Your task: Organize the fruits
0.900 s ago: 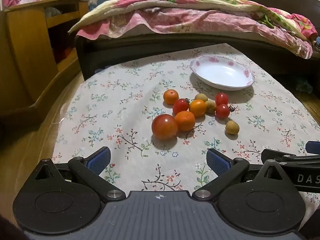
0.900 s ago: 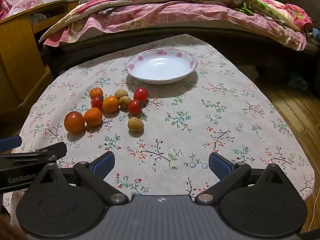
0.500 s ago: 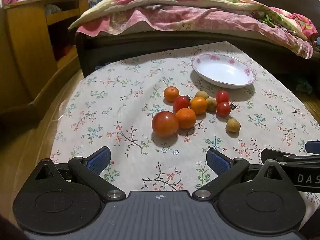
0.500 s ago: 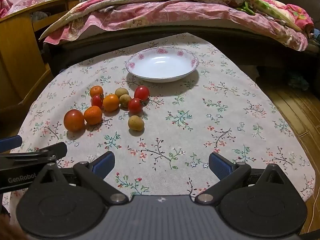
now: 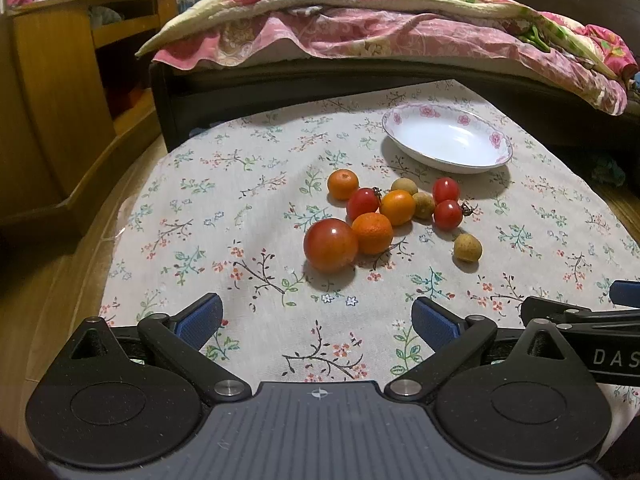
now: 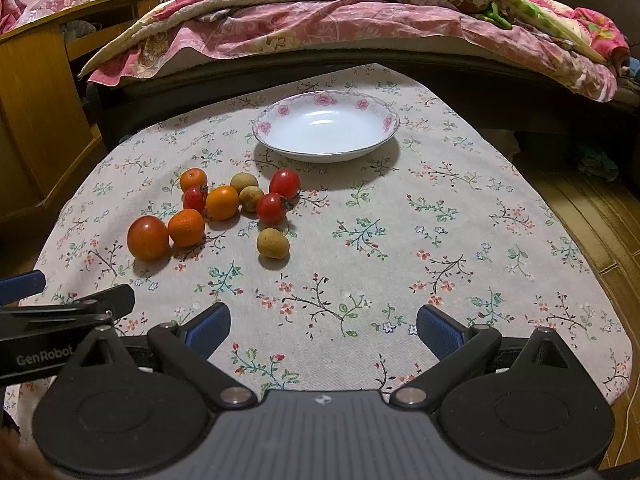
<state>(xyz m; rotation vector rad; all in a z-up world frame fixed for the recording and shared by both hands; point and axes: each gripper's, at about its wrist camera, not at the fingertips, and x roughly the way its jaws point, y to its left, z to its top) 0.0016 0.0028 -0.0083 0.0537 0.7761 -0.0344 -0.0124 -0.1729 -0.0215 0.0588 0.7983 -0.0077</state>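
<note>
A cluster of fruit lies on the flowered tablecloth: a large tomato (image 5: 330, 244) (image 6: 147, 237), small oranges (image 5: 372, 233) (image 6: 186, 227), cherry tomatoes (image 5: 448, 214) (image 6: 271, 208) and tan longans (image 5: 467, 247) (image 6: 273, 243). Behind them stands an empty white bowl with a pink flower rim (image 5: 446, 142) (image 6: 326, 126). My left gripper (image 5: 317, 320) hovers open over the near cloth, just short of the large tomato. My right gripper (image 6: 323, 327) is open too, nearer than the lone longan and a little to its right. Neither holds anything.
A bed with pink quilts (image 5: 380, 36) (image 6: 352, 24) runs along the table's far edge. A wooden cabinet (image 5: 60, 92) stands at the left. Wooden floor (image 6: 592, 216) shows to the right. The right half of the tablecloth (image 6: 460, 232) carries no objects.
Both grippers have edged slightly forward toward the fruit, which looks a little larger. Fruit and bowl have not moved. Both grippers stay open.
</note>
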